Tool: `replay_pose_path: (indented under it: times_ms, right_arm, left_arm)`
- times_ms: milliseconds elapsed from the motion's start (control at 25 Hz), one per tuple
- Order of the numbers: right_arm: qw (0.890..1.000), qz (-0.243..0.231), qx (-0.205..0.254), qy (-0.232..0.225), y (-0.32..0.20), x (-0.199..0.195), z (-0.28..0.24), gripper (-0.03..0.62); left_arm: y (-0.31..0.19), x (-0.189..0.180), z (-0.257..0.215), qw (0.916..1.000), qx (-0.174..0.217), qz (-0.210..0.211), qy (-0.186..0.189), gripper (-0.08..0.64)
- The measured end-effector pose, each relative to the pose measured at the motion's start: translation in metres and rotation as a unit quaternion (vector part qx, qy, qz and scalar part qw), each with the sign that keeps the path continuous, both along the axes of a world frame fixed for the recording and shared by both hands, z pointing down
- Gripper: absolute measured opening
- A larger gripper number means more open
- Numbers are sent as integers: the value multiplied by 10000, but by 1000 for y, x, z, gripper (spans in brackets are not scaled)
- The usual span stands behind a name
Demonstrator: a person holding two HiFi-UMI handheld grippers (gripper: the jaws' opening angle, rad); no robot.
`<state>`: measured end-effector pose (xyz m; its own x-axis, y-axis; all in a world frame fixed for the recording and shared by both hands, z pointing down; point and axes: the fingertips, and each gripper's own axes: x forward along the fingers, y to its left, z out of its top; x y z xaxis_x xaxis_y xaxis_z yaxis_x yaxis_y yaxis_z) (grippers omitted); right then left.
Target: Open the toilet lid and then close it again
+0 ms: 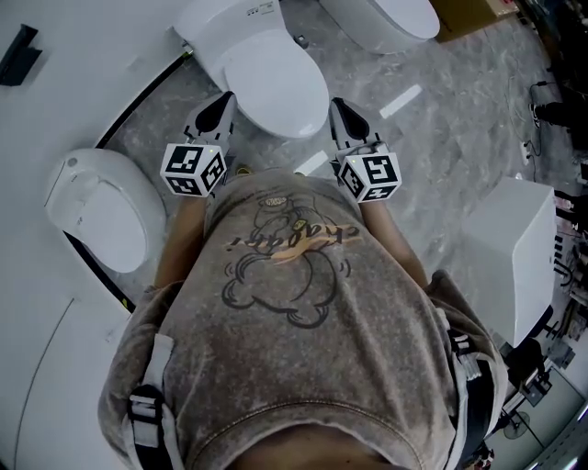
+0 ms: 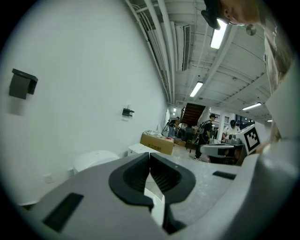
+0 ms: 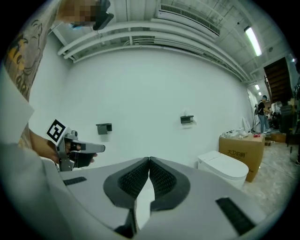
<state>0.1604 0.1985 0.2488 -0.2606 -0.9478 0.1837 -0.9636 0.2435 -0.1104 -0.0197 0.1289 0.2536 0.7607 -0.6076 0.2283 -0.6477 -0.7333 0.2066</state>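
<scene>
Item: toilet lid (image 1: pixel 276 81), down, upper centre of frame; my left hand-held gripper (image 1: pixel 224 99) and right hand-held gripper (image 1: pixel 336 105), the 2 both closed and empty, flank it; risk: closed tips probably slip off its smooth rim, so it slams.

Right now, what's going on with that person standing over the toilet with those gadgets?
A person stands facing a white toilet, holding a two-jaw gripper in each hand. The left gripper and right gripper are both shut with nothing between their jaws, held up in the air on either side of the toilet's front. The lid is down.
</scene>
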Motion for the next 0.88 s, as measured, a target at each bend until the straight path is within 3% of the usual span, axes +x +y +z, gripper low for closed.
replay_pose_path:
  times_ms: [200, 880]
  right_arm:
    - [9999, 139, -12, -81, -1, 4, 8, 28]
    - [9996, 227, -124, -121, 5, 1, 12, 26]
  left_arm:
    - [0, -6, 8, 9998, 70, -161, -104, 9]
    - [3, -7, -4, 9999, 48, -147, 58, 9]
